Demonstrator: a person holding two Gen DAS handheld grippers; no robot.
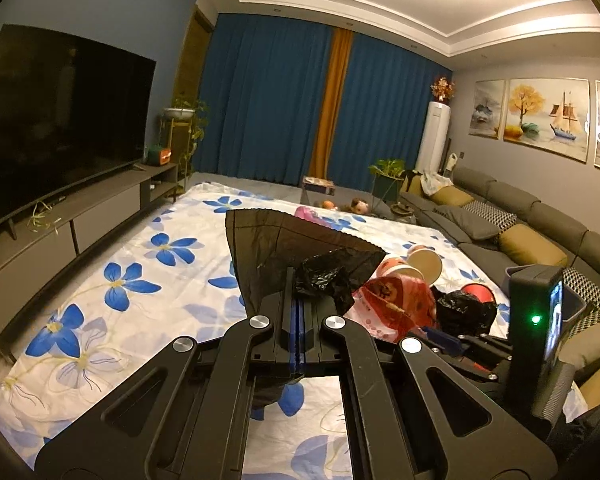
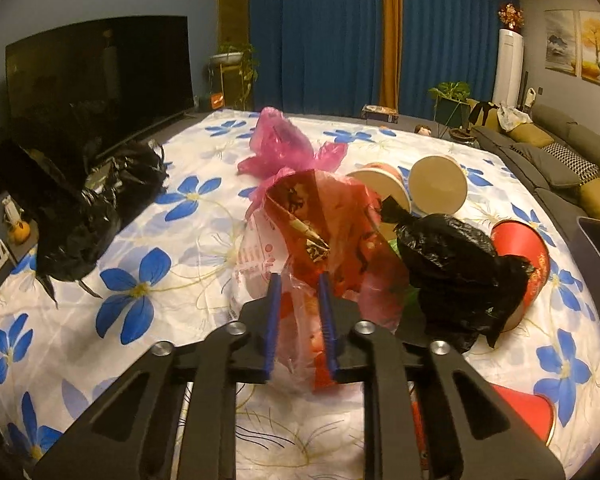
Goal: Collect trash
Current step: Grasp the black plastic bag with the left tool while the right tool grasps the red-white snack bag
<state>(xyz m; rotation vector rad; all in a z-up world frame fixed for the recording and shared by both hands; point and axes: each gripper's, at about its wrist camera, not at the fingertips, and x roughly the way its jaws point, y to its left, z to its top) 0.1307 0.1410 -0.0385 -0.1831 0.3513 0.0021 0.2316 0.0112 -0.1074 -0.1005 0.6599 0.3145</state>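
Between the blue pads of your right tongs [image 2: 299, 280] sits a fold of the red-printed plastic bag [image 2: 324, 216], which lies on the flowered sheet [image 2: 140, 240] in the middle of the heap. The pads stand narrow and close against the film on both sides, so you appear to be pinching it, though I cannot tell how firmly. This bag is thin, soft and slick, and it probably weighs next to nothing. It will crumple rather than resist, and a single layer can slide out of the pads. Take it where the film is gathered into several layers, near the bunched neck, not by a loose flat flap.

Your left tongs [image 1: 298, 280] are pressed fully together on the edge of the big black trash bag [image 1: 284, 248], holding its mouth up above the sheet. That film is just as limp. It will sag shut unless you keep the rim taut.

Just beside the red-printed bag, to its right, lies a small knotted black bag [image 2: 452, 264]; its knot is the best handle. Behind these are two paper cups [image 2: 438, 184] on their sides, light but crushable, so grip a rim gently. A pink bag [image 2: 284, 140] lies further back, and a red tub [image 2: 520, 256] sits at the right.
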